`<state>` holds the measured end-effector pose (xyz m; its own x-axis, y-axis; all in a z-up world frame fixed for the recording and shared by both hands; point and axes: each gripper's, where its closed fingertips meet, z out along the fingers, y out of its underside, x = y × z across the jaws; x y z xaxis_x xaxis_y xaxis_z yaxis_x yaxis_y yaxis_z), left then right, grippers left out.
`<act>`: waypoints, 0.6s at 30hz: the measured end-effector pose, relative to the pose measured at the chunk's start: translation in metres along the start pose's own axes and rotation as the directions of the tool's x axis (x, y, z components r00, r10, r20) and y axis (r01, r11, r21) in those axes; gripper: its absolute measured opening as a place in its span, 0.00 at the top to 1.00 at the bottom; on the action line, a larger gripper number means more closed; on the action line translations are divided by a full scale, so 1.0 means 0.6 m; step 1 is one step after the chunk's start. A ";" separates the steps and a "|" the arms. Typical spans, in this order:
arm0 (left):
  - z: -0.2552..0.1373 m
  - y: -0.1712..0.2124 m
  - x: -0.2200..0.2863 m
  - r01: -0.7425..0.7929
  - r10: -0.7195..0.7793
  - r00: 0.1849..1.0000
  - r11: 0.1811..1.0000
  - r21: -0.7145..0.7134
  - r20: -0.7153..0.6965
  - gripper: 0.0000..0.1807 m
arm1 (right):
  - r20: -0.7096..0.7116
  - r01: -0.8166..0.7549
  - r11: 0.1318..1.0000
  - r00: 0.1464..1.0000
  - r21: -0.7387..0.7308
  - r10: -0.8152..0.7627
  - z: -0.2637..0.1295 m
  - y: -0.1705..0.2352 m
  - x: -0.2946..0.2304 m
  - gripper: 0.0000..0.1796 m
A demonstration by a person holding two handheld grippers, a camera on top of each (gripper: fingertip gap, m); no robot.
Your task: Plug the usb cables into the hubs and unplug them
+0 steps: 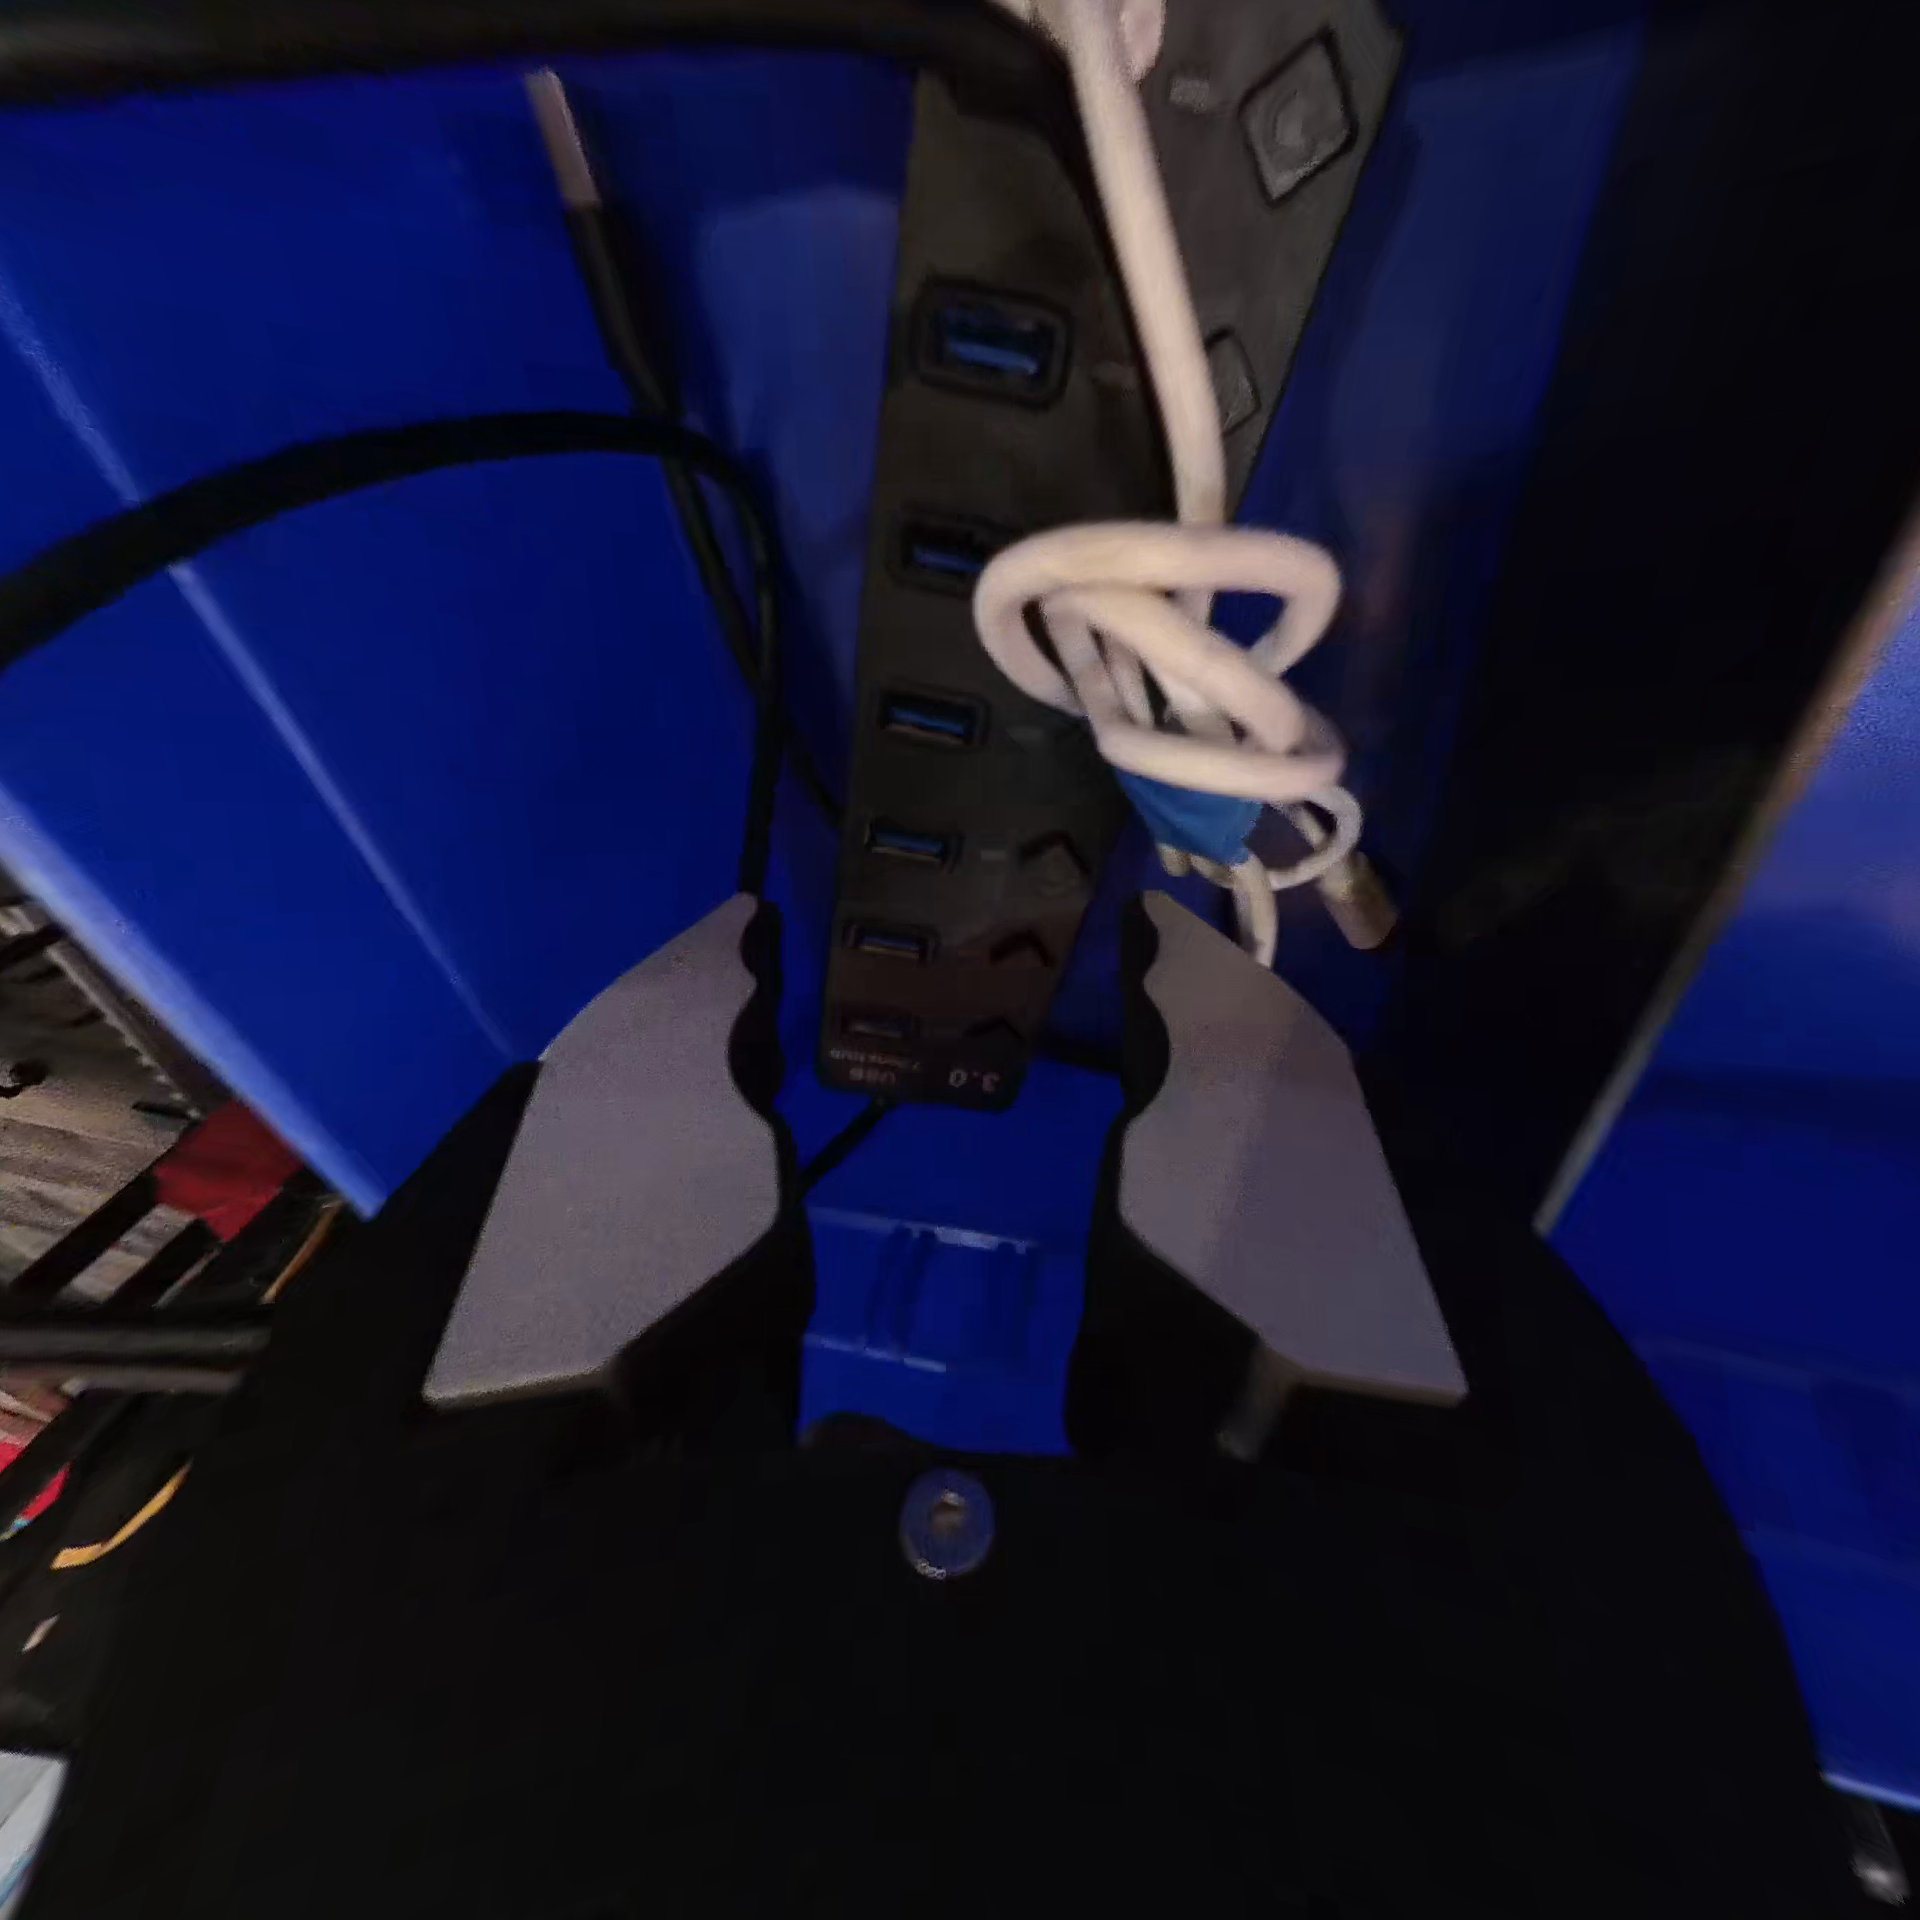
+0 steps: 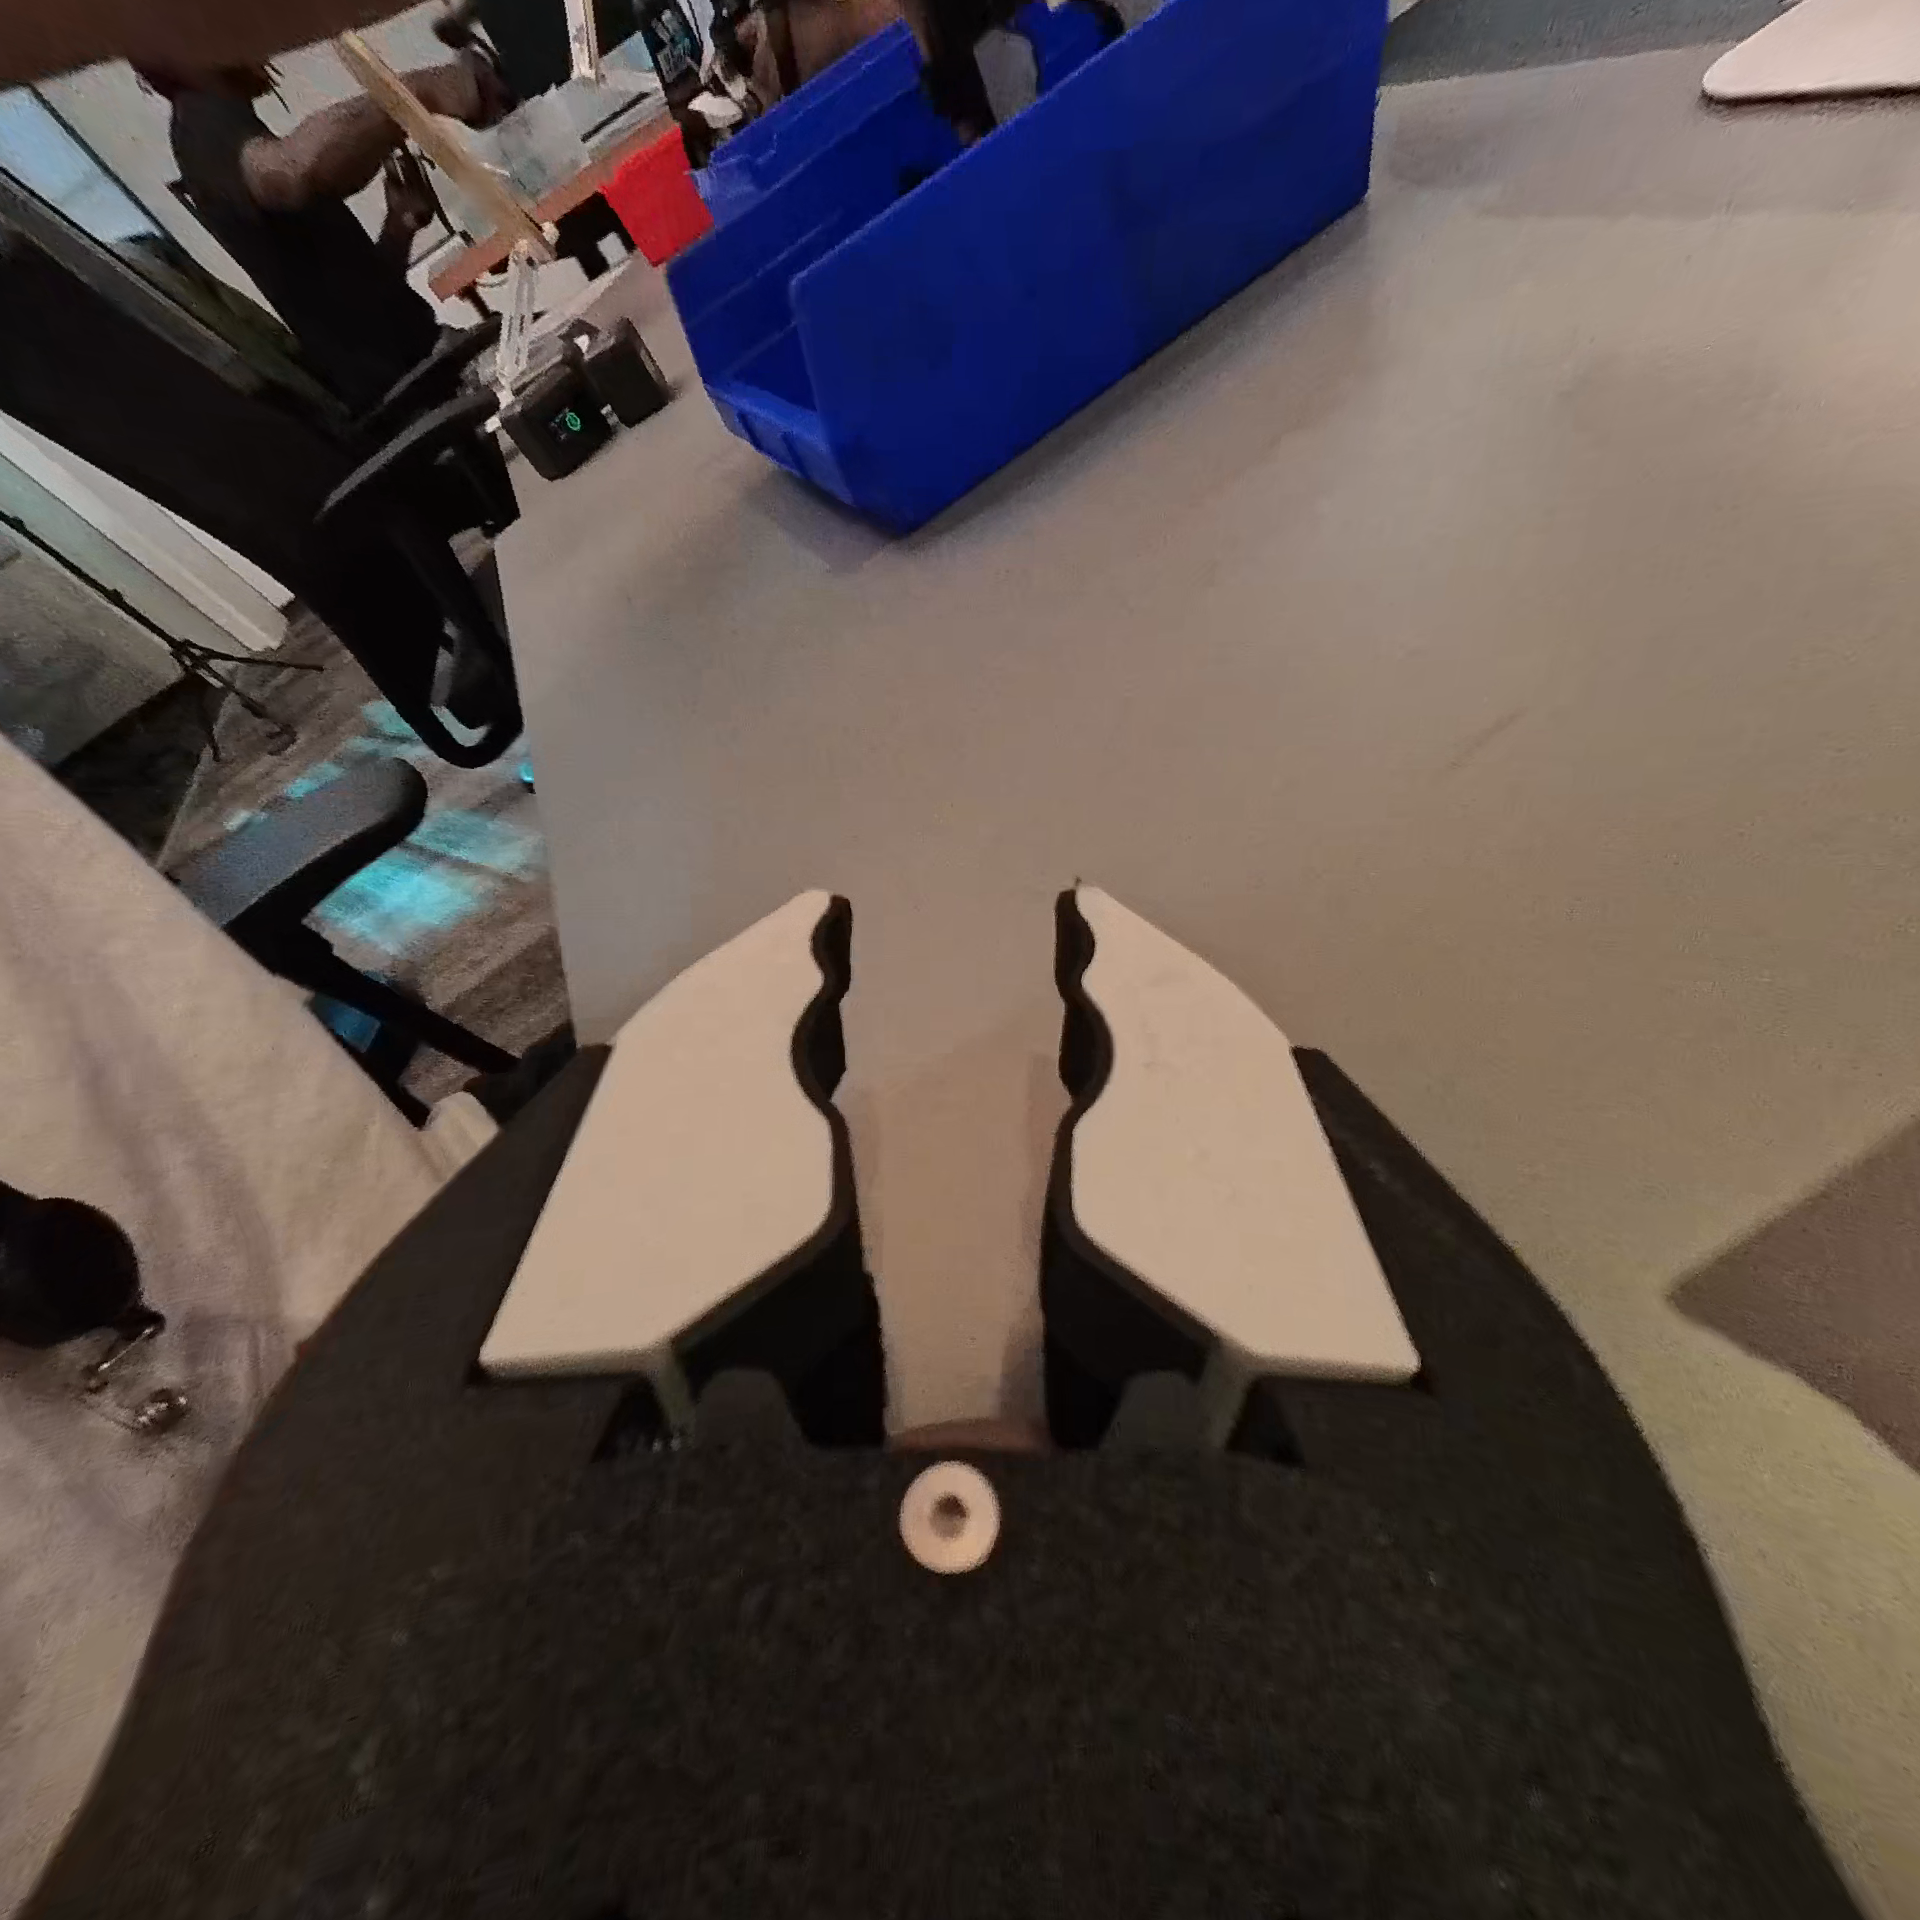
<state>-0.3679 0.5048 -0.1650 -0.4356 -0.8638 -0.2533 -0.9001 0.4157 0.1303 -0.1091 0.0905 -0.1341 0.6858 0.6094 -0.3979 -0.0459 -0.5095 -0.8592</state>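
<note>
Blue bin (image 1: pixel 364 623): plastic storage bin, seen from inside in the left wrist view and from outside, well ahead on the grey table (image 2: pixel 1351 727), in the right wrist view. It serves as the container for the task's parts, likely to keep loose leads together.

Hub (image 1: pixel 966 727): long black strip with a row of blue-tongued sockets and small buttons alongside. It lies along the bin floor, far end leaning up toward the wall. Every socket in view is empty.

White cable (image 1: pixel 1164 644): knotted into a loose coil bound with a blue band, draped over the right side of the hub. A metal plug end (image 1: pixel 1361 904) sticks out below the coil, beside the hub and in no socket.

Black cable (image 1: pixel 395 457): arcs across the left of the bin; its lower run passes by the left fingertip.

Left gripper (image 1: pixel 945 925): reaching into the bin, jaws spread wide and straddling the near end of the hub. Grasps nothing; whether the black cable touches the fingertip cannot be told.

Right gripper (image 2: pixel 951 914): held low over bare table, well short of the bin, jaws parted moderately, empty, likely waiting its turn.

Judgement: no plug is seated yet; plugging has still to begin.
</note>
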 end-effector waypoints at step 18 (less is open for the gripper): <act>-0.270 0.022 -0.094 -0.229 0.464 0.678 0.870 -0.437 0.570 0.71 | 0.058 -0.051 0.998 0.997 0.044 0.049 0.001 -0.029 0.003 0.80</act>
<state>-0.3542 0.5127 0.0061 -0.7173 -0.2307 -0.6575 -0.6805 0.4349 0.5898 -0.1075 0.1010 -0.1199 0.6396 0.6180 -0.4571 -0.1127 -0.5128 -0.8511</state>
